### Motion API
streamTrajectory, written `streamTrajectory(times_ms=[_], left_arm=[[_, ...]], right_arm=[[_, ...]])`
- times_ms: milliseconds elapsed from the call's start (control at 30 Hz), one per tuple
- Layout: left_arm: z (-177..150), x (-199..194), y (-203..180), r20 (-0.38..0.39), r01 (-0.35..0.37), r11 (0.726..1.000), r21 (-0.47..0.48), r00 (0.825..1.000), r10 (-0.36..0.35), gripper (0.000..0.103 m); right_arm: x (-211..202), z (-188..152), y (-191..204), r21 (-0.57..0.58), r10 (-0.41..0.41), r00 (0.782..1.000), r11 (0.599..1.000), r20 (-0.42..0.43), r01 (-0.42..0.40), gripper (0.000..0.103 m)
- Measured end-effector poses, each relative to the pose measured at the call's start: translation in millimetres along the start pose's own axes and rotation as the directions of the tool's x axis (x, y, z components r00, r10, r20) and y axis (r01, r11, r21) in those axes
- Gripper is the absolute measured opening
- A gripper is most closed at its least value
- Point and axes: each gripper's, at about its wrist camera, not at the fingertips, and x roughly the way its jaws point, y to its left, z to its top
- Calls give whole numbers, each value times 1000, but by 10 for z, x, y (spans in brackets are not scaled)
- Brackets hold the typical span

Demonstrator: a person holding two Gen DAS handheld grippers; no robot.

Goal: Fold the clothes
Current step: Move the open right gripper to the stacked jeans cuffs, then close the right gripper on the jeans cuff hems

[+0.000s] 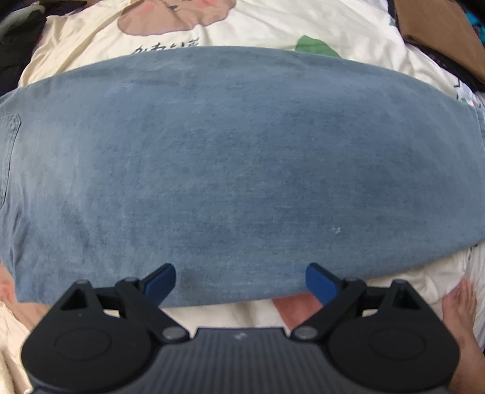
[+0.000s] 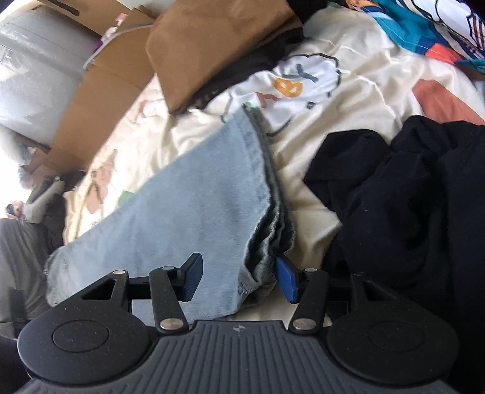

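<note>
No brand or label reads clearly; the cream bedsheet point(image 1: 272, 27) under your work carries cartoon prints and a few dark characters at 11 o'clock in the left wrist view, too blurred to read. Your folded jeans point(image 1: 236, 163) lie flat across the bed, filling that view. Your left gripper point(image 1: 241, 282) hangs over their near edge, fingers spread wide and holding nothing. Your right gripper point(image 2: 239, 278) has its fingers apart around the stacked denim edges, not clamped. A dark garment point(image 2: 409, 197) is heaped at 3 o'clock, a brown cloth point(image 2: 218, 45) at 12, cardboard boxes point(image 2: 100, 91) at 10. A bare foot point(image 1: 460, 306) shows at 4 o'clock
</note>
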Motion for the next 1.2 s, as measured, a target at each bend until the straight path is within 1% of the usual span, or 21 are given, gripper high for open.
streamTrajectory(times_ms=[100, 200, 267, 333, 433, 567, 800, 933, 1000, 1100, 1200], left_arm=[[8, -19, -54, -1, -5, 1000, 10, 1000, 5, 94], [-10, -31, -113, -6, -10, 999, 30, 1000, 10, 94], [-33, -38, -142, -12, -11, 999, 43, 1000, 11, 94], [-54, -45, -157, -18, -14, 999, 52, 1000, 15, 94], [-70, -67, -151, -28, -27, 997, 66, 999, 29, 94], [-67, -125, -117, -28, -52, 996, 78, 998, 54, 94], [-61, -191, -88, -25, -71, 994, 87, 997, 73, 94], [-65, -143, -107, -38, -76, 992, 97, 996, 80, 95], [-68, -121, -123, -38, -83, 991, 101, 995, 87, 95], [-67, -120, -128, -29, -88, 992, 89, 995, 91, 95], [-76, -121, -145, -25, -90, 991, 97, 995, 92, 95]], right_arm=[[56, -26, -69, 0, -42, 999, 999, -7, 42, 56], [94, -83, -127, -4, -68, 998, 998, -20, 68, 56], [118, -125, -171, 9, -55, 998, 998, -24, 55, 56], [135, -152, -195, 18, -23, 1000, 1000, -15, 24, 56], [155, -174, -223, 41, 27, 999, 999, 24, -28, 56], [202, -177, -258, 95, 67, 997, 993, 49, -71, 56], [-69, -168, -182, 70, 170, 980, 982, 102, -178, 56], [94, -143, -266, 102, 129, 990, 985, 63, -135, 56], [191, -129, -300, 99, 117, 992, 988, 50, -122, 56], [292, -91, -316, 83, 123, 991, 989, 43, -127, 56], [361, -15, -308, 64, 141, 990, 988, 32, -143, 56]])
